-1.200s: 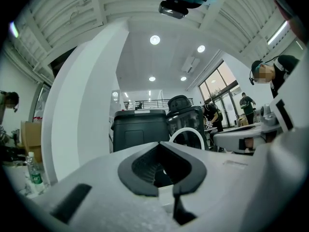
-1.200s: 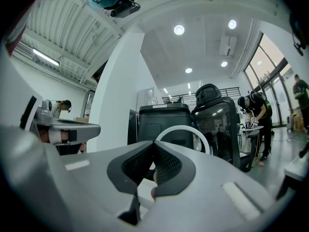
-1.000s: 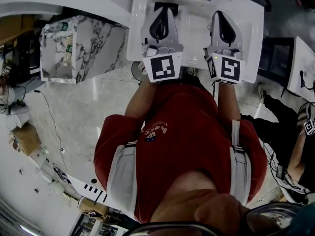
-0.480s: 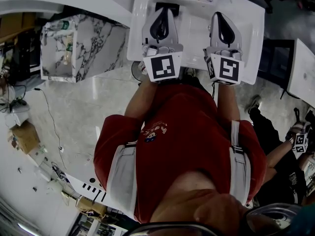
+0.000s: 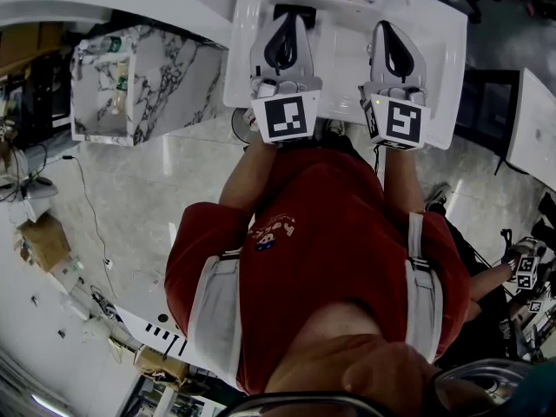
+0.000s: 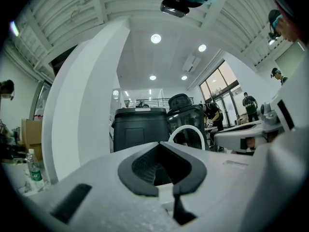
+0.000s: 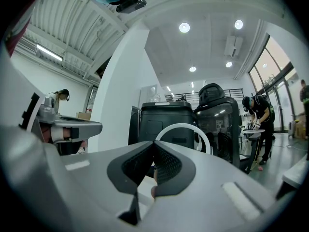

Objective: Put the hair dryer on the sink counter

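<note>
No hair dryer shows in any view. In the head view the person in a red shirt holds both grippers side by side, pointing away from the body, over the white sink counter (image 5: 439, 55). My left gripper (image 5: 289, 17) is shut with nothing between its jaws, and its own view shows the tips (image 6: 159, 145) meeting. My right gripper (image 5: 383, 26) is also shut and empty, its tips (image 7: 153, 144) closed together. A white ring (image 7: 182, 127) stands just beyond the jaws and appears in the left gripper view too, as the same white ring (image 6: 186, 130).
A black cabinet (image 6: 140, 127) and a dark chair (image 7: 216, 111) stand behind the counter. A marble-patterned block (image 5: 139, 81) sits left of the sink. Another person (image 5: 512, 276) with marker cubes is at the lower right. A white pillar (image 6: 82, 105) rises at left.
Both grippers stay where they were. The person at the right edge of the head view has shifted down and to the right.
</note>
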`<state>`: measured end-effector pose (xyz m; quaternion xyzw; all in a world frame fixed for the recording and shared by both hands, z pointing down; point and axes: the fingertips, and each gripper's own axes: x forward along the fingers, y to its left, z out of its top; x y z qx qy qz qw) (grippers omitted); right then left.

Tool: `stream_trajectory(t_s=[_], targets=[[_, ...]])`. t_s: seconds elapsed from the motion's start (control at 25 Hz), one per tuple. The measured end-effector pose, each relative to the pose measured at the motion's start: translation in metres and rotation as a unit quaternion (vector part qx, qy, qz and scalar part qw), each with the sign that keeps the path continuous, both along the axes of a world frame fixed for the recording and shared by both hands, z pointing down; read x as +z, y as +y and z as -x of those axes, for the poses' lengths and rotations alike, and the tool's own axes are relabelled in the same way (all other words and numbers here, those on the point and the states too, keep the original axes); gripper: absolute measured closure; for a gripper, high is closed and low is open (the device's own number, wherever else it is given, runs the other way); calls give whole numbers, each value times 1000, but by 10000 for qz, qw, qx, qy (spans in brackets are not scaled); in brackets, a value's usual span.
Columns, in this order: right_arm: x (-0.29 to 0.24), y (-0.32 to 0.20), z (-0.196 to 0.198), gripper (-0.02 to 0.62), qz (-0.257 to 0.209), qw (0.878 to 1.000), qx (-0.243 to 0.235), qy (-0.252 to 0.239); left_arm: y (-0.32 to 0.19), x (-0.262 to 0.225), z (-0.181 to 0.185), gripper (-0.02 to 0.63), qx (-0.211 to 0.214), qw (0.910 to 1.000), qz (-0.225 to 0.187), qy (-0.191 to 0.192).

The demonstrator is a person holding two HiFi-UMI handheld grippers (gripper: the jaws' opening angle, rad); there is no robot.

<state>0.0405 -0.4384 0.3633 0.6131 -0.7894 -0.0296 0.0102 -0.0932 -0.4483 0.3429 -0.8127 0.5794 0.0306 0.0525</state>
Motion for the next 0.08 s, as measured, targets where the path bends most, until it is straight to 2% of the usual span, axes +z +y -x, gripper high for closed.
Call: stream_trajectory(t_s=[0.08], targets=[[-1, 1, 0, 595, -11, 10000, -4, 18, 0, 0, 0, 603, 13, 10000, -3, -7]])
